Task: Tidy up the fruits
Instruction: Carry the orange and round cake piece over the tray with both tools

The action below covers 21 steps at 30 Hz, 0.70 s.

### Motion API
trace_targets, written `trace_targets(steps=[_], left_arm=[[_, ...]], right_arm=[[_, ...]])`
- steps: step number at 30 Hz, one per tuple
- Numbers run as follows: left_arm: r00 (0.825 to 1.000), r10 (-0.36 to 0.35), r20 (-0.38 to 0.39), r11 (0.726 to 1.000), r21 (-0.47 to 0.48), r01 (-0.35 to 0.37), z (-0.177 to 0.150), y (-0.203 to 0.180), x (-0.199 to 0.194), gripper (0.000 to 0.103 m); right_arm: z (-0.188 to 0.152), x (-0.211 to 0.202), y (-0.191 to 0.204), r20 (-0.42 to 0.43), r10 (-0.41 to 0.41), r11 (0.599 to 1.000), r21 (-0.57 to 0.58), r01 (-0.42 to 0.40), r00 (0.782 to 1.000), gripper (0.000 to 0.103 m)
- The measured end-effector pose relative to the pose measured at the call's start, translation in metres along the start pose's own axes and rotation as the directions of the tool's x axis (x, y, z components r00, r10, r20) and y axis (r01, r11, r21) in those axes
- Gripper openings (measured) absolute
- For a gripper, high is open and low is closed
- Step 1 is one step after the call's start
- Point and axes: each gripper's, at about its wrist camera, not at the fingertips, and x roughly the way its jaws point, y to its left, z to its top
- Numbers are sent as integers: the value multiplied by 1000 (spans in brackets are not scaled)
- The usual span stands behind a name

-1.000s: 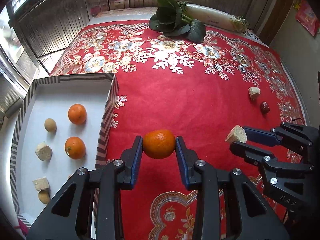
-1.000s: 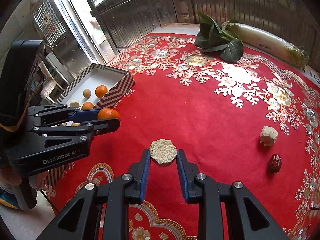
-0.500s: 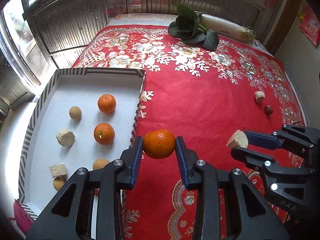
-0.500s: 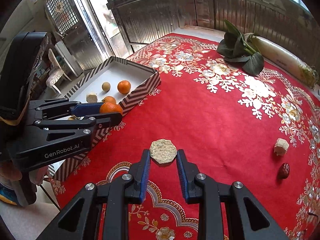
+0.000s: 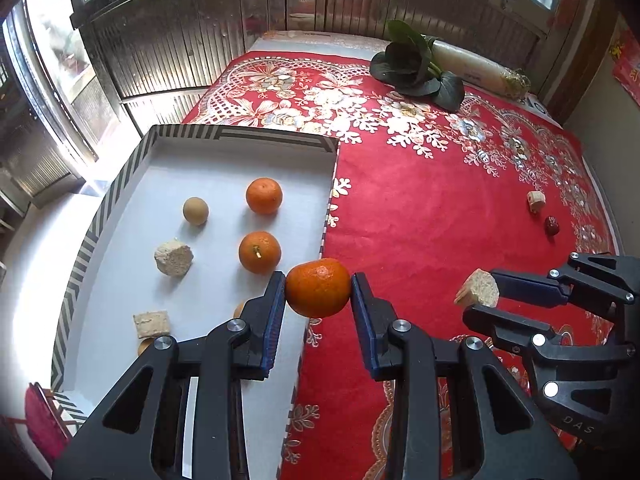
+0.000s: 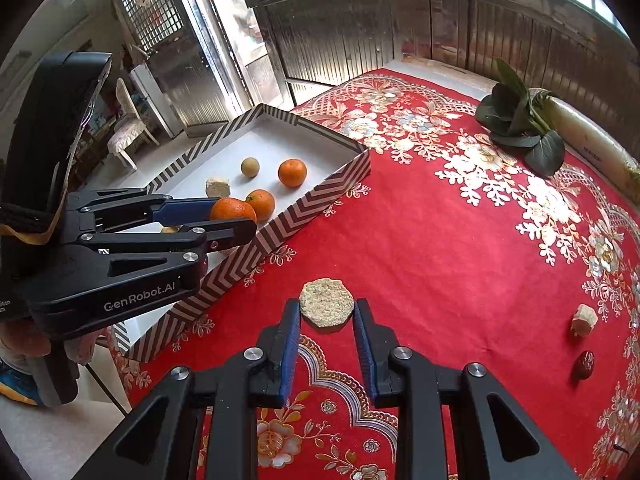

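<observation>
You are carrying 2 items toward the striped box (image 5: 316,236), so the delivery step is under way. Your left tool (image 5: 319,289) is gripping a mandarin (image 5: 319,288) between its blue pads, and the fruit is hanging right over the box's near right wall. Your right tool (image 6: 326,307) is gripping a pale, crumbly chunk (image 6: 326,307) above the red floral cloth (image 6: 440,248) on the tabletop, clear of the box, which is lying at its 10 o'clock.

Inside the box, on its white floor, you are looking at 2 mandarins (image 5: 264,195) toward 12 o'clock, a small tan round fruit (image 5: 195,211) at 11 o'clock, and 2 pale chunks (image 5: 173,257) at 9 o'clock. Something more is showing behind the left tool's finger, too hidden to name.

The next move likely calls for bringing the mandarin fully past the wall, lowering it onto a bare patch, then releasing. Another chunk (image 6: 584,320) and a dark red fruit (image 6: 584,364) are waiting on the cloth at 3 o'clock.
</observation>
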Motion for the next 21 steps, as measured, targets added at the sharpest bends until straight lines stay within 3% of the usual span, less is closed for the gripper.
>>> trace_targets(steps=[21], left_arm=[[996,90,-12,990,-109,-91,-21,49,-7,32]], right_arm=[[18,25,52,-48,87,987,-129,-92,995,26]])
